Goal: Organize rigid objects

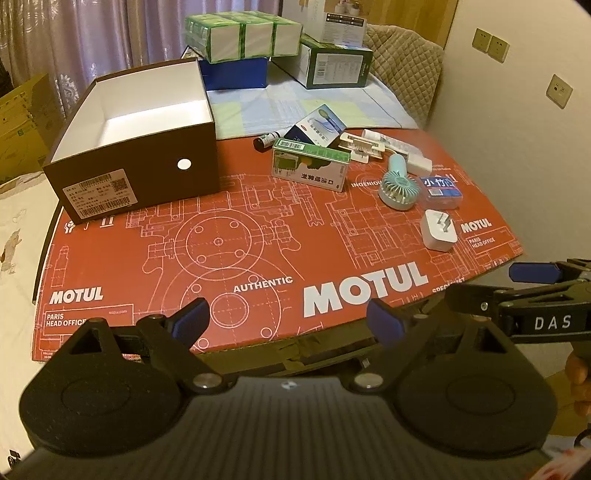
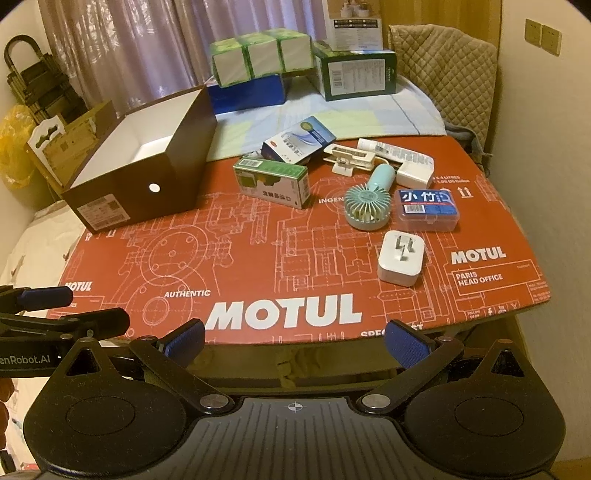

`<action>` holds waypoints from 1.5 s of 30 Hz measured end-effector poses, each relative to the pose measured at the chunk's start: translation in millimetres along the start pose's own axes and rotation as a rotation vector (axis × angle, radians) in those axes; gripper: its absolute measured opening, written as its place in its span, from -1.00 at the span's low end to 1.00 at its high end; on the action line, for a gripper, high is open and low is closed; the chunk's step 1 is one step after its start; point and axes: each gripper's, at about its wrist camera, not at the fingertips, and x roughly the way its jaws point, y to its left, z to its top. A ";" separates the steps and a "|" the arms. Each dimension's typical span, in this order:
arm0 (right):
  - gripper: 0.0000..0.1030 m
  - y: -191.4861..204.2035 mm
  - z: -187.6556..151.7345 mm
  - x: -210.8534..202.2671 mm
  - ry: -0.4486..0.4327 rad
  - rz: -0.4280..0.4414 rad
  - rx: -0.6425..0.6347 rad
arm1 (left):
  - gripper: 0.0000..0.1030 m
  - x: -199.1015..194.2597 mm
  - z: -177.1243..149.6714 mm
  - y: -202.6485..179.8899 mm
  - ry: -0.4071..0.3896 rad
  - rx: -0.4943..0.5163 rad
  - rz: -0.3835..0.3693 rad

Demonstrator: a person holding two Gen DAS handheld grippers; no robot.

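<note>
An open brown box (image 1: 140, 147) (image 2: 147, 173) with a white inside stands at the left of the red MOTUL board (image 1: 258, 258) (image 2: 295, 266). To its right lie a green carton (image 1: 310, 168) (image 2: 273, 181), a blue-white carton (image 1: 317, 127) (image 2: 299, 142), a dark vial (image 1: 266, 140), a teal hand fan (image 1: 397, 184) (image 2: 367, 203), a clear blue-label case (image 1: 441, 190) (image 2: 427, 208), a white plug adapter (image 1: 437, 230) (image 2: 400, 258), a white charger (image 1: 419, 162) (image 2: 413, 173) and a beige clip (image 1: 360, 147) (image 2: 349, 158). My left gripper (image 1: 288, 325) and right gripper (image 2: 295, 341) are open and empty at the board's near edge.
Green-white packs (image 1: 243, 35) (image 2: 260, 55), a blue box (image 1: 234, 75) and a dark green box (image 1: 338, 64) (image 2: 356, 72) are stacked behind on a checked cloth (image 1: 295, 107). A quilted cover (image 2: 443, 66) hangs at the back right. Cardboard boxes (image 1: 20, 122) stand left.
</note>
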 end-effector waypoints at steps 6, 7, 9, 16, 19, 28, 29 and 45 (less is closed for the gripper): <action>0.96 0.9 -4.5 -2.0 0.007 -0.005 -0.002 | 0.75 0.4 -3.8 -0.4 0.011 0.004 -0.005; 0.96 0.2 -5.3 -1.8 0.009 -0.006 0.000 | 0.75 0.8 -4.2 -0.6 0.013 0.006 -0.006; 0.96 -2.4 -6.7 -1.9 0.007 -0.007 0.009 | 0.75 2.3 -4.8 -0.6 0.018 0.007 -0.009; 0.96 -16.3 -8.0 1.4 -0.010 -0.027 0.038 | 0.75 14.8 -3.5 -3.8 0.043 0.011 -0.015; 0.96 -25.3 -5.5 7.7 -0.013 -0.031 0.048 | 0.75 22.4 0.9 -5.9 0.050 0.009 -0.018; 0.70 -58.6 16.4 41.2 -0.030 -0.049 0.058 | 0.75 54.2 24.0 -14.4 0.074 -0.007 -0.020; 0.69 -62.2 20.0 46.0 -0.031 -0.051 0.058 | 0.75 57.9 27.6 -16.1 0.074 -0.008 -0.024; 0.18 -112.3 57.1 130.2 0.067 -0.073 0.070 | 0.75 117.8 64.8 -35.9 0.130 -0.033 -0.003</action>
